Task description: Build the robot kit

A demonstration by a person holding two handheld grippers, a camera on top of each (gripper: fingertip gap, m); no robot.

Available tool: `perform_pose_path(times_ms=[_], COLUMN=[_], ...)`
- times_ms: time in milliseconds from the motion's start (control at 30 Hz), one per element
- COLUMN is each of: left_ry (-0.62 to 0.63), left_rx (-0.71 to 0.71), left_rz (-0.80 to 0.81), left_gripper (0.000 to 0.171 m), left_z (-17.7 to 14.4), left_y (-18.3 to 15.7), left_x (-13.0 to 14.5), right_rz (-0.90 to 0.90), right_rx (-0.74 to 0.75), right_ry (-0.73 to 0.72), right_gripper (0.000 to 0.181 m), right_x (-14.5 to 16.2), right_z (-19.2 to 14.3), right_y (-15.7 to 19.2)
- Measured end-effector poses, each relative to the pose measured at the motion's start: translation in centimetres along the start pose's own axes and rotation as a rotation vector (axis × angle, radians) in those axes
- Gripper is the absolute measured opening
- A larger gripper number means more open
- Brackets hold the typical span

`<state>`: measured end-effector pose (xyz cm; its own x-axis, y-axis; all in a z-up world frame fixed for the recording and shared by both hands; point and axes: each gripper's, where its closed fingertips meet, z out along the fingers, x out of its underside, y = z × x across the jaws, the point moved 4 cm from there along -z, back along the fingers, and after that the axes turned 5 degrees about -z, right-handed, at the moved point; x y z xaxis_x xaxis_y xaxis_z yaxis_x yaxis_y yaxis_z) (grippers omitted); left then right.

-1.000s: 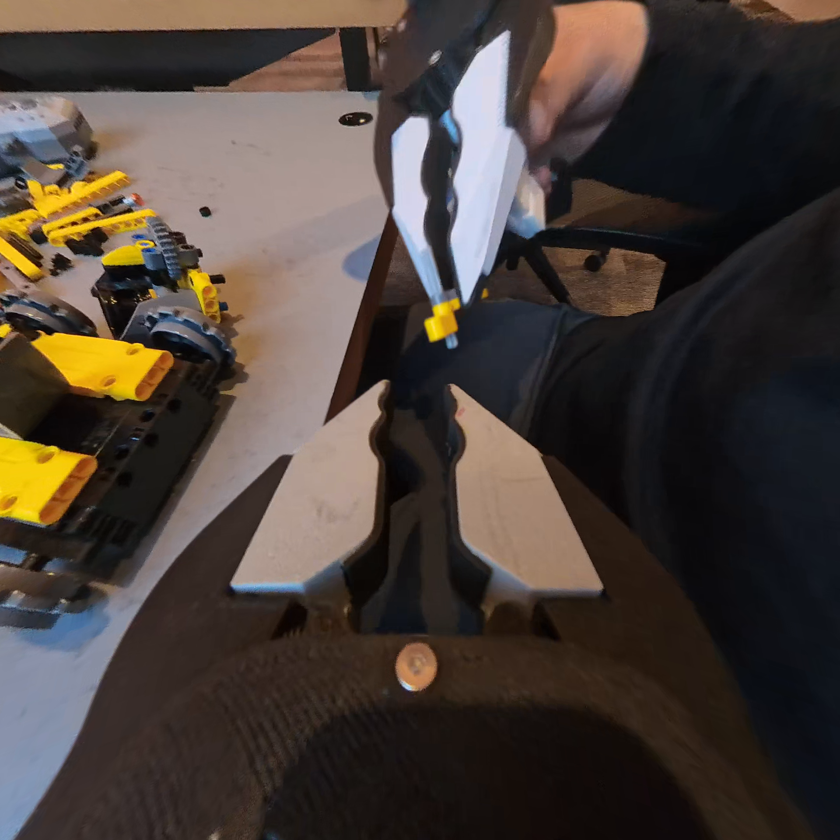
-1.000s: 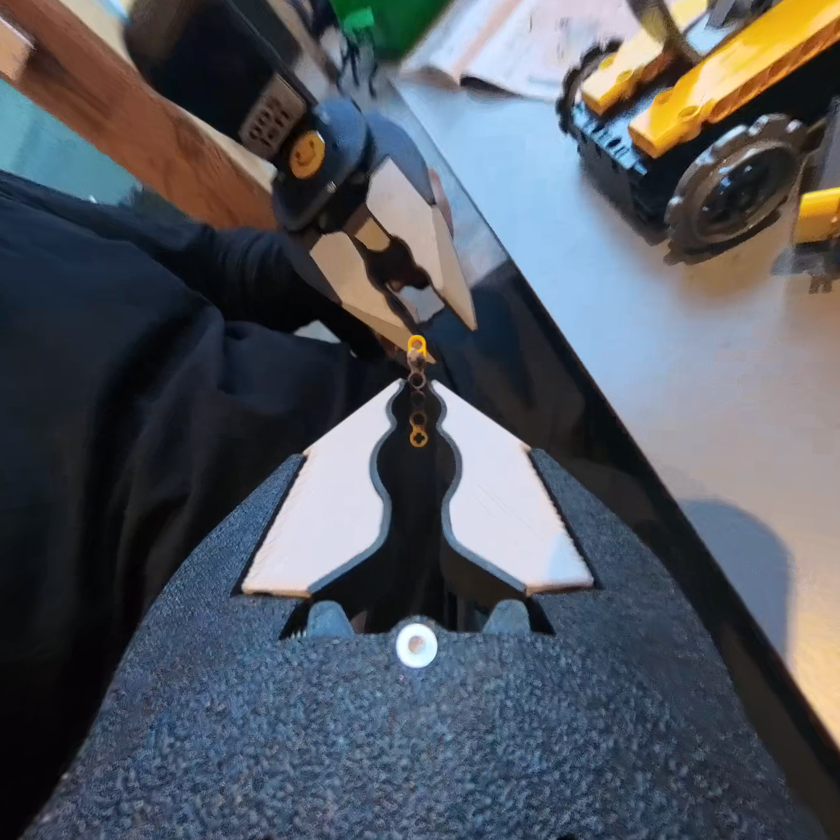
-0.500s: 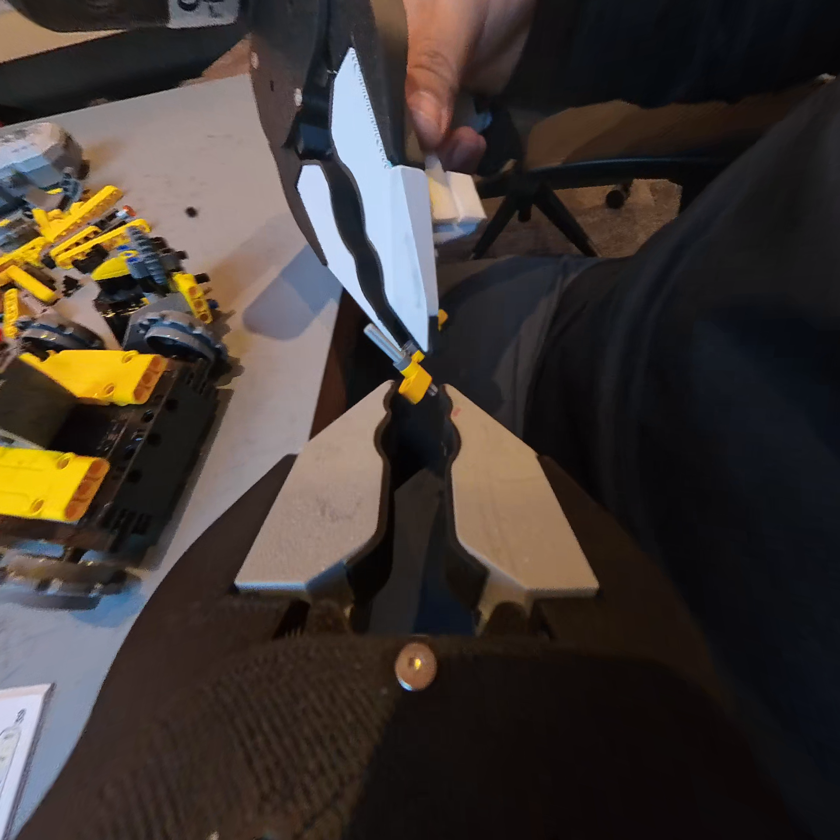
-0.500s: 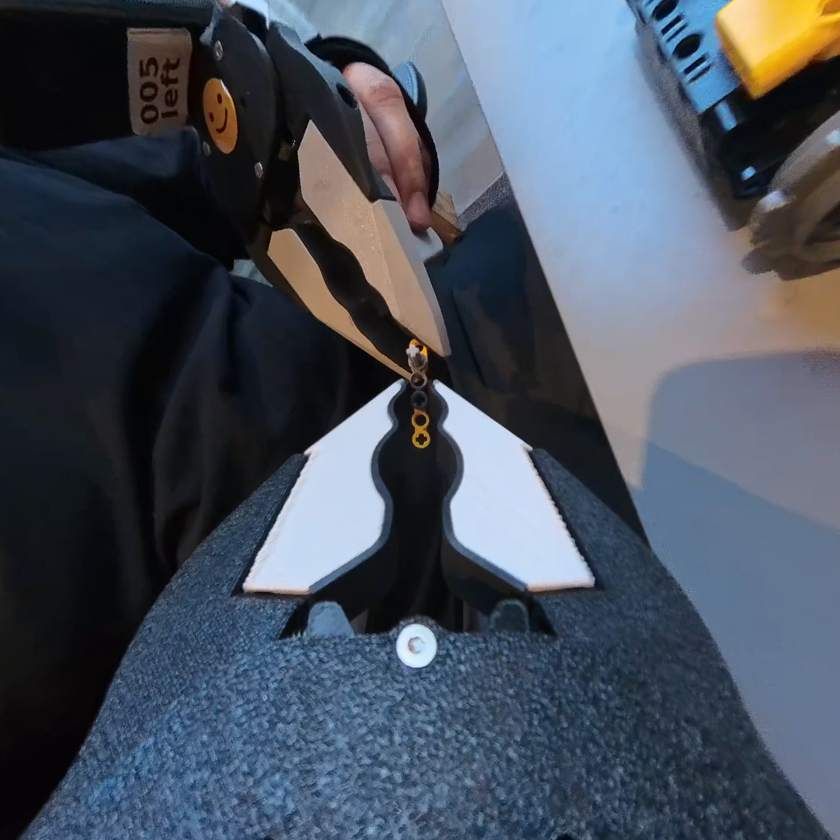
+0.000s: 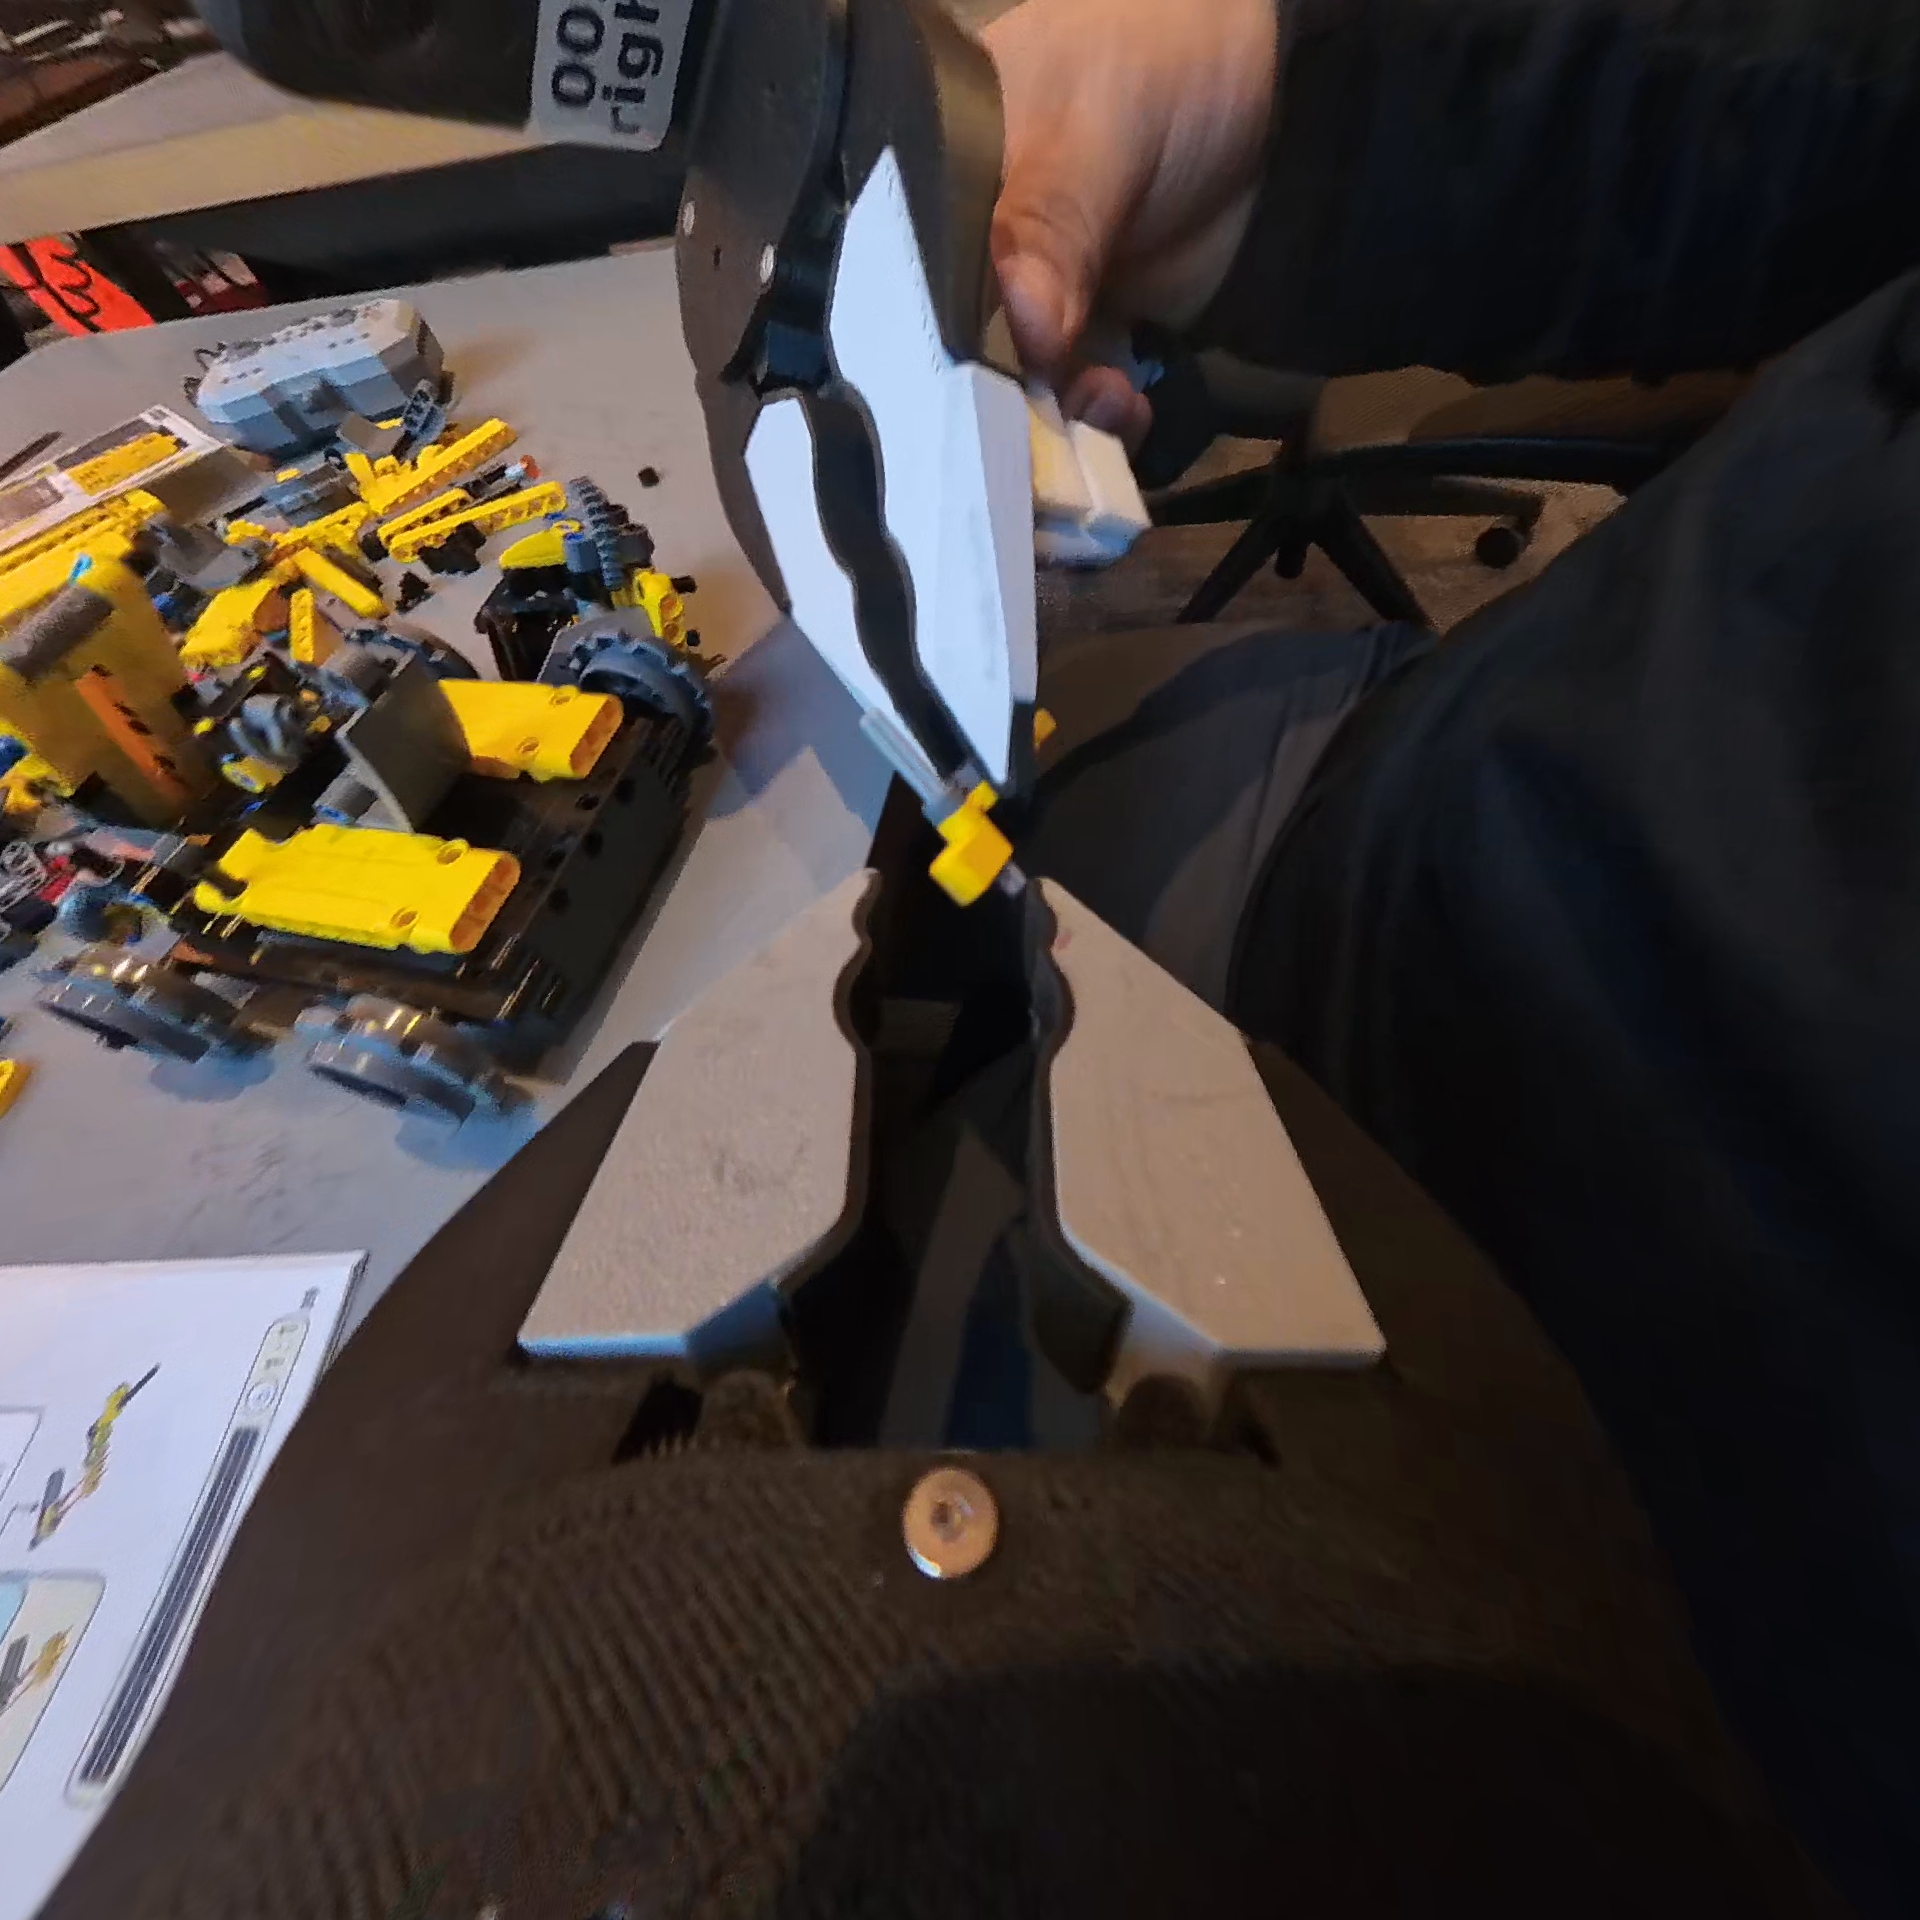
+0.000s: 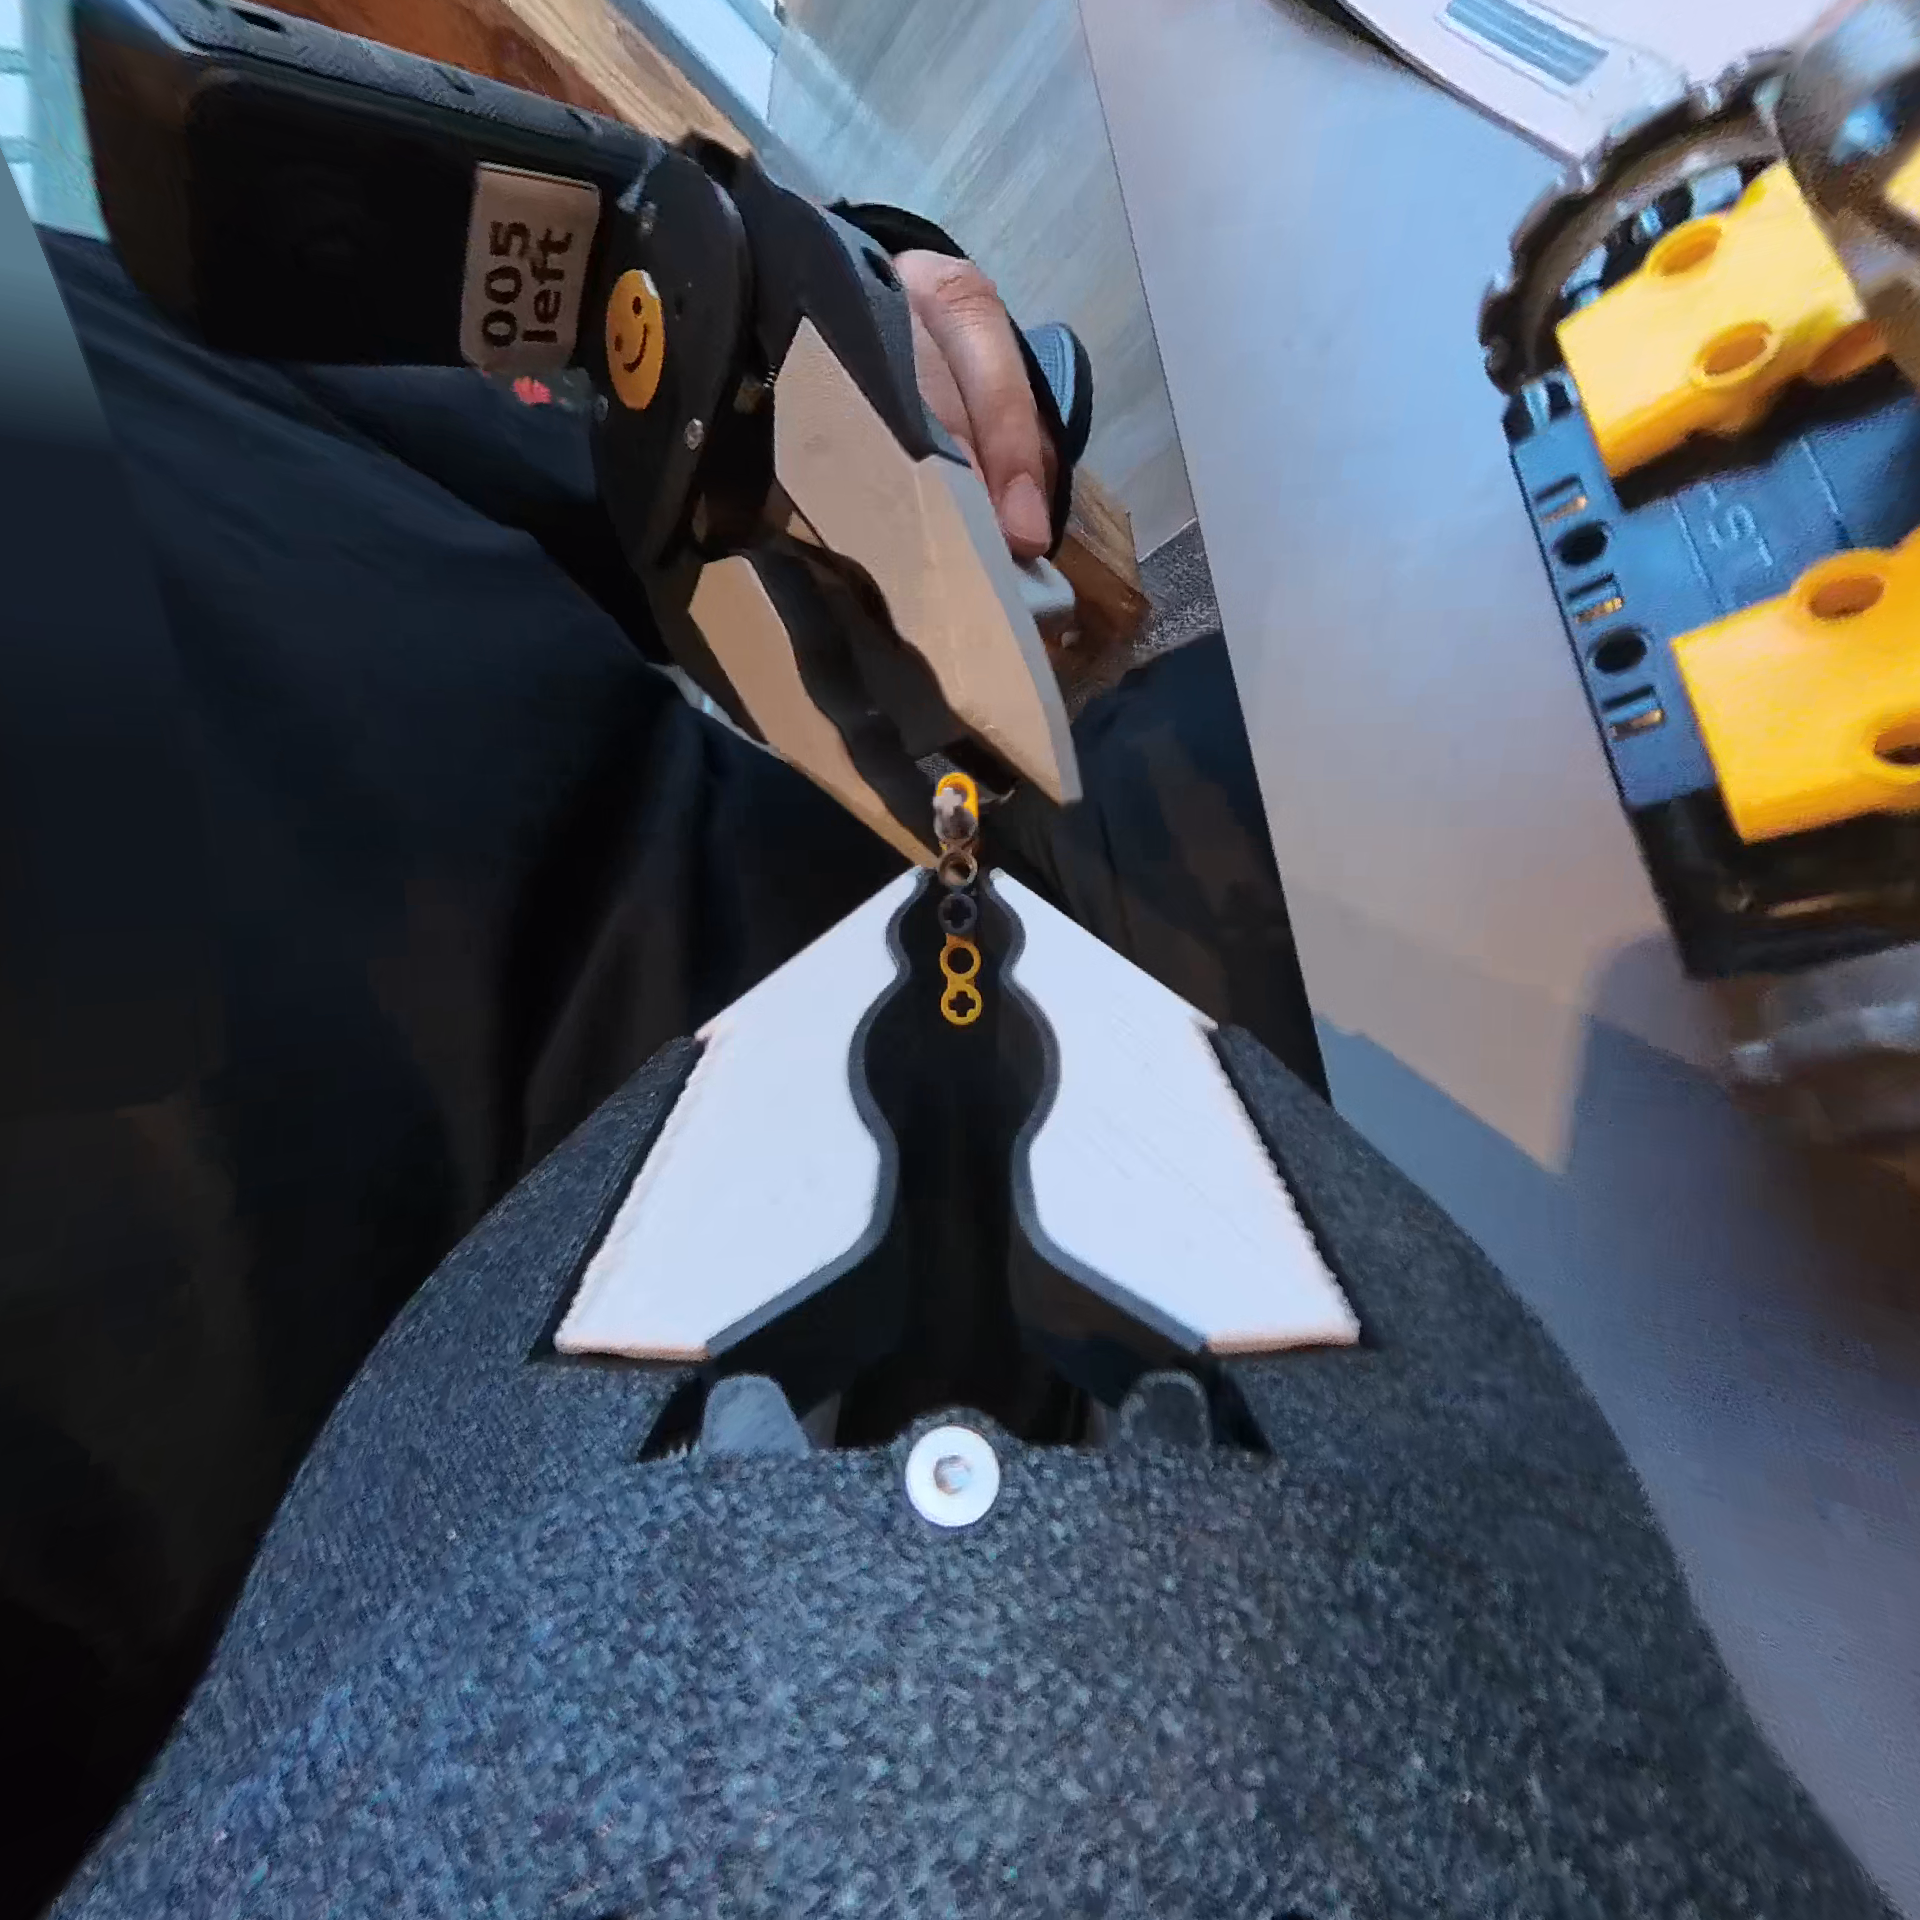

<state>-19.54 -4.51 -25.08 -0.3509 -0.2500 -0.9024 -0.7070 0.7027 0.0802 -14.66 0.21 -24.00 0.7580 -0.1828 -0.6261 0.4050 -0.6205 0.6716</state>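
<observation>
My right gripper (image 6: 958, 881) is shut on a small brick assembly: a grey axle (image 5: 909, 753) with a yellow connector (image 5: 971, 844) on its end. In the right wrist view the assembly's yellow connector (image 6: 961, 982) sits between its fingers. In the left wrist view the right gripper (image 5: 966, 764) comes down from above, just off the table's edge over a person's lap. My left gripper (image 5: 951, 888) is open, its tips on either side of the yellow connector. It also shows in the right wrist view (image 6: 987, 821), tip to tip with the right one.
A yellow and black tracked vehicle model (image 5: 416, 883) stands on the grey table (image 5: 260, 1164) near its edge. Loose yellow beams (image 5: 436, 509), a grey hub block (image 5: 312, 364) and an instruction booklet (image 5: 156, 1455) lie around it. An office chair base (image 5: 1330, 520) stands behind. Both grippers' tips are close together, under 4 cm apart.
The right gripper has come down and tilted, bringing the axle and yellow connector between the left gripper's tips. The left gripper has swung so more of the table shows.
</observation>
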Motion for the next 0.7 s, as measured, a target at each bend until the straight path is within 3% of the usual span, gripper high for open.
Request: perform_pose_path(times_ms=[267, 433, 700], left_ry=[-0.035, -0.03, -0.025], left_rx=[-0.002, -0.004, 0.027], left_rz=[-0.072, -0.076, -0.116], left_gripper=[0.023, 0.024, 0.022], left_z=[-1.4, -1.1, -0.8], left_y=[1.4, 2.3, 2.7], left_x=[0.3, 0.7, 1.0], right_rz=[-0.168, -0.06, -0.064], right_rx=[0.018, 0.016, 0.016], right_ry=[-0.188, -0.14, -0.061], right_gripper=[0.007, 0.007, 0.007], right_x=[-3.1, -2.3, -1.7], right_z=[-1.4, -0.9, 0.5], right_y=[0.7, -0.9, -1.4])
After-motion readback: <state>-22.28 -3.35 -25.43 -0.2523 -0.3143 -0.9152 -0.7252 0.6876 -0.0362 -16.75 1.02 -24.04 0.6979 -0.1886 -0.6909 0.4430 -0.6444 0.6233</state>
